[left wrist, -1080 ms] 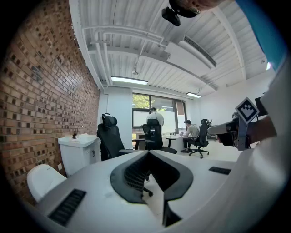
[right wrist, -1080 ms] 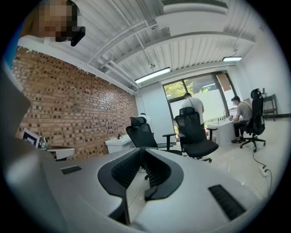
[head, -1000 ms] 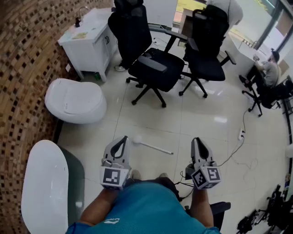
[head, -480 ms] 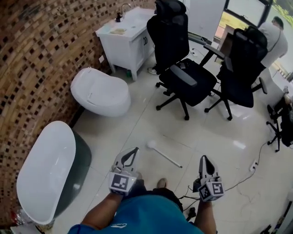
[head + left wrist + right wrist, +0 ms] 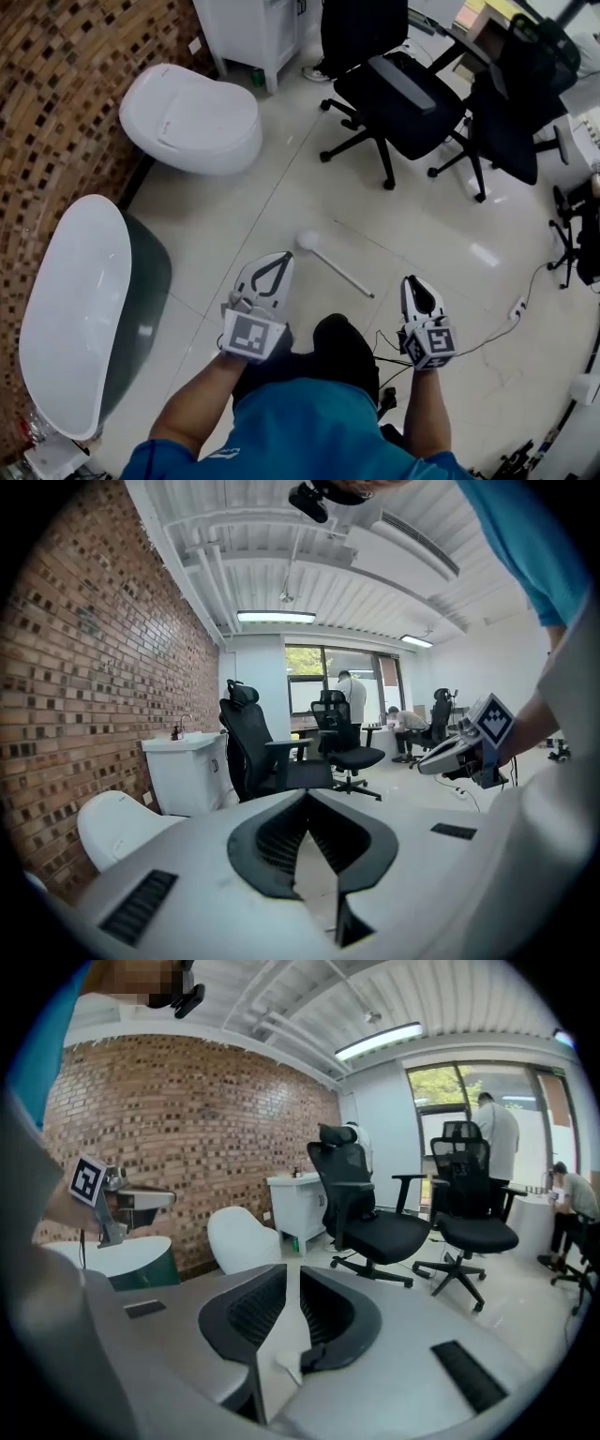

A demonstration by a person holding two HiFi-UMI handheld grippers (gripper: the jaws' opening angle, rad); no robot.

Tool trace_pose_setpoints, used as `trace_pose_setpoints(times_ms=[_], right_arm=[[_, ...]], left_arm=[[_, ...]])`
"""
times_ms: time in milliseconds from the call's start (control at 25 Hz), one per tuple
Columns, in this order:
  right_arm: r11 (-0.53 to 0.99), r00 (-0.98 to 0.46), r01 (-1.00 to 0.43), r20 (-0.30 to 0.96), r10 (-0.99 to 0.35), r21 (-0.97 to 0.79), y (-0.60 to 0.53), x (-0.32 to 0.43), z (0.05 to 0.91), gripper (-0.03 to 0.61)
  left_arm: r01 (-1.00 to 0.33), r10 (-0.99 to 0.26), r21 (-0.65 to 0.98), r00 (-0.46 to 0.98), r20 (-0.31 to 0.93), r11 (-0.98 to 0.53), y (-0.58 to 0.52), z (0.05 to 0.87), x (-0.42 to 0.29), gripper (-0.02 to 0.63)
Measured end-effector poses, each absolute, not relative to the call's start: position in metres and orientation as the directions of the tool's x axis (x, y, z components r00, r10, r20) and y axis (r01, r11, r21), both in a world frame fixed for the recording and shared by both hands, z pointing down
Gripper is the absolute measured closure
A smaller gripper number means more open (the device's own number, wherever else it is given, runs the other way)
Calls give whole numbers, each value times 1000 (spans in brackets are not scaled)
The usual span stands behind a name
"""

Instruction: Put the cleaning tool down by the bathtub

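The cleaning tool (image 5: 337, 266), a white brush with a round head and a long thin handle, lies on the tiled floor, held by neither gripper. It sits just ahead of and between both grippers. The white bathtub (image 5: 70, 309) with its dark green side stands at the left by the brick wall. My left gripper (image 5: 284, 256) hovers a little short of the brush head, its tips together and nothing in them. My right gripper (image 5: 412, 279) is to the right of the handle's end. Its jaws are opening, a narrow gap shows, and nothing is between them.
A white toilet (image 5: 192, 117) stands beyond the tub, and a white cabinet (image 5: 248, 28) behind it. Two black office chairs (image 5: 403, 94) (image 5: 520, 103) fill the far right. A cable and power strip (image 5: 516, 307) lie on the floor at right. The person's legs are below the grippers.
The head view has swung, so the tub and toilet sit differently in frame. The brush stays on the floor, now closer ahead of the grippers. Both grippers hold their places before the body.
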State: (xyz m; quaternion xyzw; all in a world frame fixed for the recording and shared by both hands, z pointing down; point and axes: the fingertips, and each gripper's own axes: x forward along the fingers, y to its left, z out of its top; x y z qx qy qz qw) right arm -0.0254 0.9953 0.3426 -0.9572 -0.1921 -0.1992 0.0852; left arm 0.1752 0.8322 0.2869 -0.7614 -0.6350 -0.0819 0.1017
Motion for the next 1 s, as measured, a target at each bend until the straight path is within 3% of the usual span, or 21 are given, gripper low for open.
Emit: trace_pose_setpoints(times_ms=[680, 1000], right_arm=[[-984, 830, 173, 546, 119, -49, 1001, 25, 674, 474], [-987, 743, 143, 667, 56, -76, 987, 11, 854, 445]], left_arm=[[955, 920, -56, 297, 255, -292, 827, 581, 218, 614], [949, 917, -42, 313, 247, -312, 808, 670, 209, 614]])
